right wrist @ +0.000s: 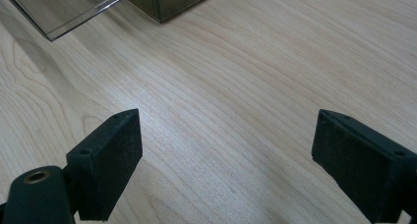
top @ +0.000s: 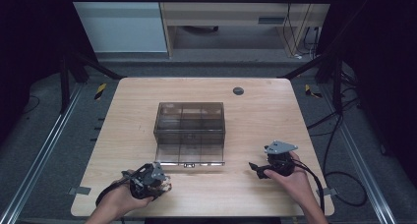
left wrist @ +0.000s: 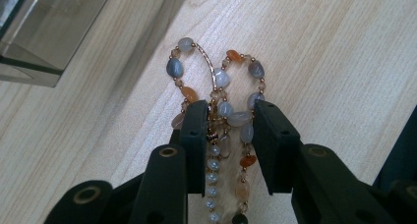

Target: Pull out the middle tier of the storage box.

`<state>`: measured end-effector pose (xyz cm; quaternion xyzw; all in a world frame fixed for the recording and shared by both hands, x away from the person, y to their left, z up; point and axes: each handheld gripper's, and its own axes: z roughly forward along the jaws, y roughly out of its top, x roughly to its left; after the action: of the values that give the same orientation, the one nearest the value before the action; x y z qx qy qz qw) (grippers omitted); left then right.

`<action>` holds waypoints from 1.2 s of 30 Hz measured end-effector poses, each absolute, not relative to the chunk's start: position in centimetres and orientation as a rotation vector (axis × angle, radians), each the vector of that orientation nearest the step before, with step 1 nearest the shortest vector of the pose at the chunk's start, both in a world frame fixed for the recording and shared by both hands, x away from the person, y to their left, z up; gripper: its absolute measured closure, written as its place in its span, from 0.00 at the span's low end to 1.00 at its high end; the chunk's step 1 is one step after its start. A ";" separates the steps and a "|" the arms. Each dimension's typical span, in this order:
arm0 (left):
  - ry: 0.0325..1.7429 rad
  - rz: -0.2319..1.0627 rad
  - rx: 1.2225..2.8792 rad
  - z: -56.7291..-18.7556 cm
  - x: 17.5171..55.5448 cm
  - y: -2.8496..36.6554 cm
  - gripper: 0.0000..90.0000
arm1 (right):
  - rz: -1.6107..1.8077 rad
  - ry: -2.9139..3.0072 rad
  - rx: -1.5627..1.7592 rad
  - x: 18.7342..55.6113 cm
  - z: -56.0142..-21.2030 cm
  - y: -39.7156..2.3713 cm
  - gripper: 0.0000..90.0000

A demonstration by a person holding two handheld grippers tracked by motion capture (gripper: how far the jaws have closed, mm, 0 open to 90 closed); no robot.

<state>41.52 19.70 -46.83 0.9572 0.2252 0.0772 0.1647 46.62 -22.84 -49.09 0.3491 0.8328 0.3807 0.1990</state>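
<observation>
Left gripper view shows you the beaded necklace lying on the wooden table, looped and bunched between the two black jaws of your left gripper. The jaws sit close on both sides of the beads, and the strands seem to be touching the pads, but you cannot tell for sure if they are pinching hard yet. The necklace looks light and floppy, like a string. It will sag and swing when you lift it, and the smooth round beads may slip. The thin gold wire and the small clasp look easy to bend, so be gentle. A good place to hold is the middle, where several strands cross, so the whole bunch comes up together. Just past the beads, at the top left, you see a corner of the clear plastic box. In the high view that box sits in the middle of the table with its lid open toward you. Your right gripper has its jaws spread wide, with bare wood between them.
</observation>
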 end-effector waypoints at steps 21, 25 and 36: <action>0.604 0.279 2.696 -46.4 41.1 19.7 0.75 | 1.041 2.346 0.964 46.6 -49.3 -22.6 0.13; 0.605 0.287 2.681 -46.3 41.1 19.7 0.75 | 1.040 2.348 0.961 46.6 -49.3 -22.6 0.13; 0.534 0.350 2.681 -45.8 40.5 19.9 0.75 | 1.029 2.352 0.957 46.6 -49.3 -22.6 0.13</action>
<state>40.47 19.87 -45.83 0.9548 0.1900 0.1247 0.1917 46.57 -22.56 -49.33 0.3424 0.8411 0.3680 0.1997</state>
